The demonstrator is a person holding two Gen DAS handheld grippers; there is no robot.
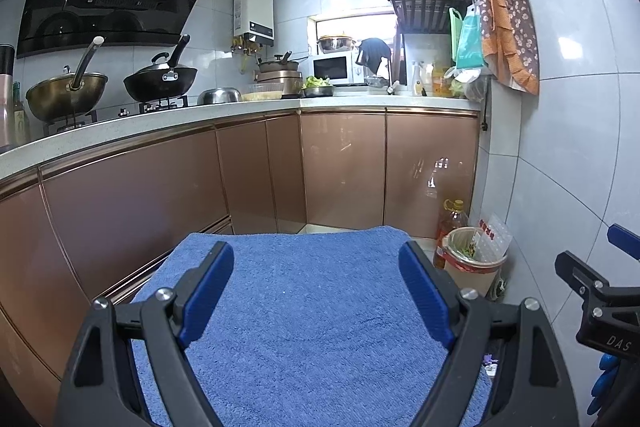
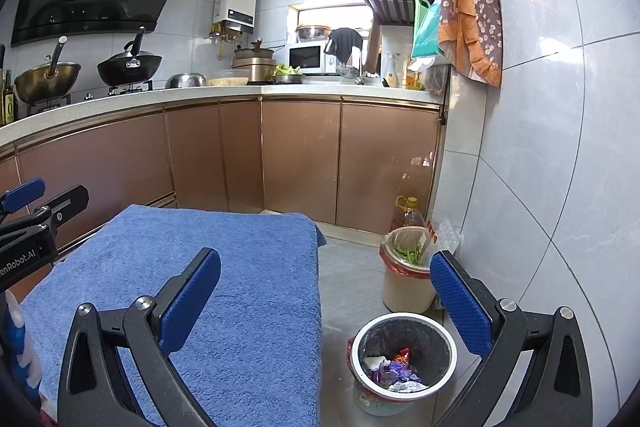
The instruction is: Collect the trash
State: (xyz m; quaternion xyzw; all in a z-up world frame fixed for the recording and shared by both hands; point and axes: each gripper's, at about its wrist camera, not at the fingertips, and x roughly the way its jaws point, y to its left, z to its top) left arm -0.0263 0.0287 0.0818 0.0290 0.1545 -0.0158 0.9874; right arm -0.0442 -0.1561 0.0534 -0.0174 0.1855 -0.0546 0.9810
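**Both tongs empty, towel bare, and the bin's off to my right**

So here's where I'm at. Left tongs (image 1: 316, 291) are spread wide with nothing between the blue pads, hovering over the blue towel (image 1: 312, 327) that covers the bench in front of me. Right tongs (image 2: 326, 301) are the same deal: wide open, holding nothing, sitting over the right edge of that towel and looking partly down at the floor.

The thing is, I can't spot any loose trash on the towel at all in either view. What trash I do see is already in the bin (image 2: 404, 331), the dark-lined one with the white rim on the floor: purple and red wrappers and some crumpled white paper at the bottom. It sits below and to the right of the bench edge, pretty much between my right tongs' fingers in the right wrist view. From the left wrist view it's hidden behind my own hardware.

There's a second, taller cream bin (image 2: 408, 283) further back near the wall with green scraps in it, and an oil bottle (image 2: 408, 215) behind that.

My read: collecting looks mostly done, or else the next piece is somewhere out of view. Either way the right side is clearly nearer the bin, so any drop belongs to that hand. The left would have to cross the whole towel.
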